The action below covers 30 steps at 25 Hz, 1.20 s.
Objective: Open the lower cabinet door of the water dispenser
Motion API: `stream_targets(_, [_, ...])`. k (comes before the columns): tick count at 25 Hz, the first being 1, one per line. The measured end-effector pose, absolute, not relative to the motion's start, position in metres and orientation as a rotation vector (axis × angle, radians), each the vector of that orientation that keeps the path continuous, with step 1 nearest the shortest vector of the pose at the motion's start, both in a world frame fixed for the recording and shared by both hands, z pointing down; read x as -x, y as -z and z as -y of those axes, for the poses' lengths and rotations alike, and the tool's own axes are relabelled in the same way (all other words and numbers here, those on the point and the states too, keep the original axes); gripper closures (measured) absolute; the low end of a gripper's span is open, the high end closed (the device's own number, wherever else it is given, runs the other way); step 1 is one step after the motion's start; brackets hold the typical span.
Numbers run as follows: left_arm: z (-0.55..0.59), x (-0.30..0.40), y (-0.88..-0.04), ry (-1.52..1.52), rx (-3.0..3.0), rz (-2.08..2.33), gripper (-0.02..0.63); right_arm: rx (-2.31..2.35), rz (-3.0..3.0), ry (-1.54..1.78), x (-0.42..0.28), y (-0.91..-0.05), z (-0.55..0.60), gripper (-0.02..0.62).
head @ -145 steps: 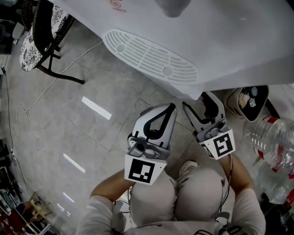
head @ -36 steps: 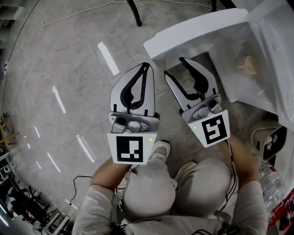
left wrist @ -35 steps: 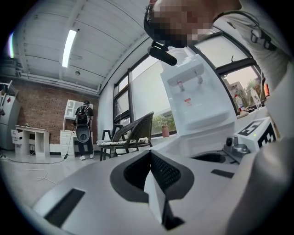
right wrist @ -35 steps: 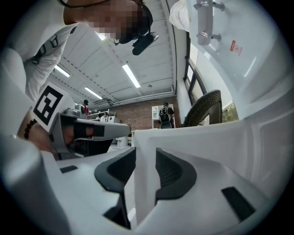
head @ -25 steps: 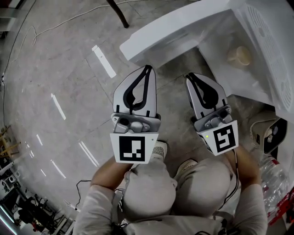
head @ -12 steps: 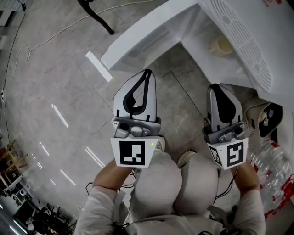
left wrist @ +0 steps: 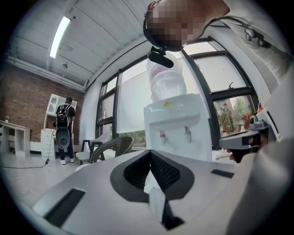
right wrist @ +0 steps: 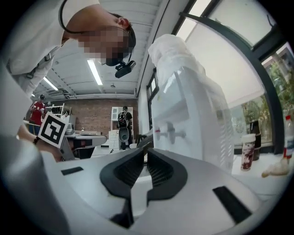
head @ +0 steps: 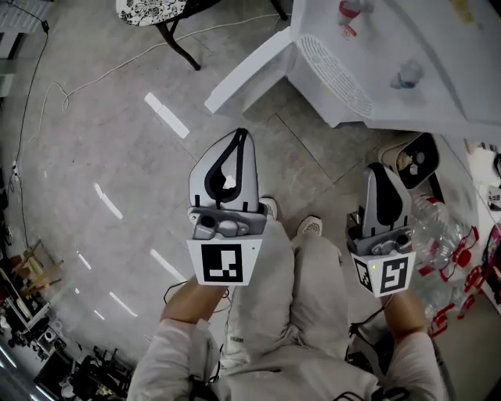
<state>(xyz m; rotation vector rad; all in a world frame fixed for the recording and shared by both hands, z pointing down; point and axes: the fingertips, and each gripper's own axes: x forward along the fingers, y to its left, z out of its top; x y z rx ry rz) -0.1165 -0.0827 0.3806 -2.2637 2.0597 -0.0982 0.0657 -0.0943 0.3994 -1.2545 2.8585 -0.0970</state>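
Bright daylight, glare streaks on floor [head: 109, 204], fisheye-warped edges

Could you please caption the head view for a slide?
Left gripper and right gripper, both shut, hover before the white water dispenser, its lower cabinet door swung open.

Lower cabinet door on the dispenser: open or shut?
Open. The head view shows the door swung out from the water dispenser.

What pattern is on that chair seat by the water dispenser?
The chair seat has a black-and-white floral-looking print, best seen in the head view.
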Motion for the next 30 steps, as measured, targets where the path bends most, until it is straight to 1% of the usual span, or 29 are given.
stream_targets(4, [0.071,0.107,-0.272,0.087,2.281,-2.034,0.6,1.335,-2.822,0.05,-0.082,-0.293,0.082,0.563])
stream_targets(9, [0.06,0.098,-0.146,0.06,2.303,-2.034,0.601,1.48,-2.738,0.038,-0.12,-0.17,0.077,0.563])
stream_targets(15, [0.048,0.086,-0.028,0.058,2.316,-2.017,0.6,1.59,-2.679,-0.013,-0.162,-0.052,0.07,0.563])
stream_targets(17, [0.044,0.082,0.004,0.046,2.314,-2.007,0.6,1.618,-2.665,-0.033,-0.172,-0.02,0.066,0.563])
stream_targets(21, [0.038,0.08,0.061,0.026,2.267,-1.995,0.6,1.657,-2.605,0.026,-0.193,0.035,0.056,0.563])
stream_targets(26, [0.028,0.074,0.102,0.011,2.268,-2.0,0.601,1.697,-2.559,0.066,-0.222,0.076,0.032,0.563])
stream_targets(30, [0.019,0.061,0.116,0.011,2.31,-1.95,0.6,1.744,-2.532,0.074,-0.242,0.093,0.017,0.568])
